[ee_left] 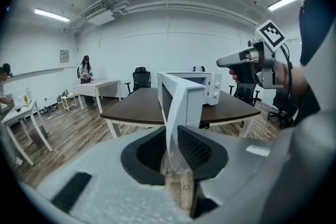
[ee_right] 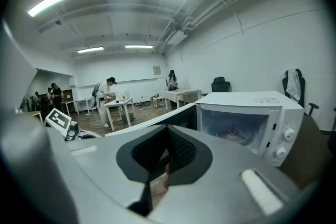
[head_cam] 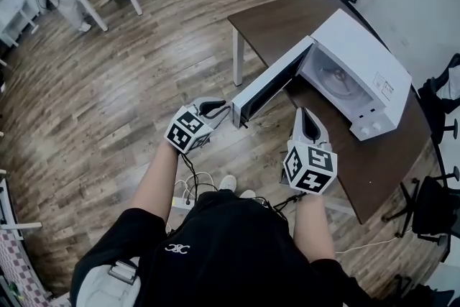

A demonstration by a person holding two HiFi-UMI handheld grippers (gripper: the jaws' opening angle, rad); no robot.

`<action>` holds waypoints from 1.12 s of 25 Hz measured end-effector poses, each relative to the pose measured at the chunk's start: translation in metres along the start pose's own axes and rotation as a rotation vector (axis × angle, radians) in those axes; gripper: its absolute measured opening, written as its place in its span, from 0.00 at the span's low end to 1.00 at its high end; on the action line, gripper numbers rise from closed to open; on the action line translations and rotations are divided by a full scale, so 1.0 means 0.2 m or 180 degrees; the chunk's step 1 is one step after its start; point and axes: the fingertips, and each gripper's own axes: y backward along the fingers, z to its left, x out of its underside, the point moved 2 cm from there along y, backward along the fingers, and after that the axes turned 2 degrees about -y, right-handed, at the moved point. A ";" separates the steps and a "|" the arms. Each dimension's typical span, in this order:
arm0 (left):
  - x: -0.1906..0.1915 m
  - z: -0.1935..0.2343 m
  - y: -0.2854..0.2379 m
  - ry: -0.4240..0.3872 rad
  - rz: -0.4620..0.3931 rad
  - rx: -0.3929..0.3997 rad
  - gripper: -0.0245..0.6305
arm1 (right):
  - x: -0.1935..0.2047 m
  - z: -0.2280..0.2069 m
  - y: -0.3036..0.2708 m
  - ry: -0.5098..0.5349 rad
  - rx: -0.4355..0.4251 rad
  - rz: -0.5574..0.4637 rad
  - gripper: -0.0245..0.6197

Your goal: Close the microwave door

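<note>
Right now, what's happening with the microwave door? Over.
Left gripper shut on microwave door, at its free edge. Door wide open. Right gripper shut, empty, likely in the door's swing path.

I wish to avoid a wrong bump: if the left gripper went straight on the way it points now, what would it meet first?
The free edge of the open microwave door: it stands right at the tongs of the left gripper. Whether they touch it yet is unclear.

Both forearms reach forward. The left grey marker-cubed hand-held gripper (head_cam: 223, 109) seems narrowly parted; the right grey hand-held gripper (head_cam: 308, 113) has its jaws together.
</note>
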 end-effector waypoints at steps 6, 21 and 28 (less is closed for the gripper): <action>-0.01 -0.12 -0.02 -0.0054 0.0034 0.0285 0.16 | 0.00 -0.04 0.02 -0.0054 0.0095 -0.0012 0.05; -0.11 -0.63 -0.32 -0.0803 0.0234 0.1352 0.37 | 0.00 -0.24 0.17 -0.0220 0.0544 -0.0077 0.05; -0.20 -0.84 -0.46 -0.0949 0.0214 0.1794 0.37 | 0.02 -0.44 0.32 -0.0381 0.0941 -0.0119 0.05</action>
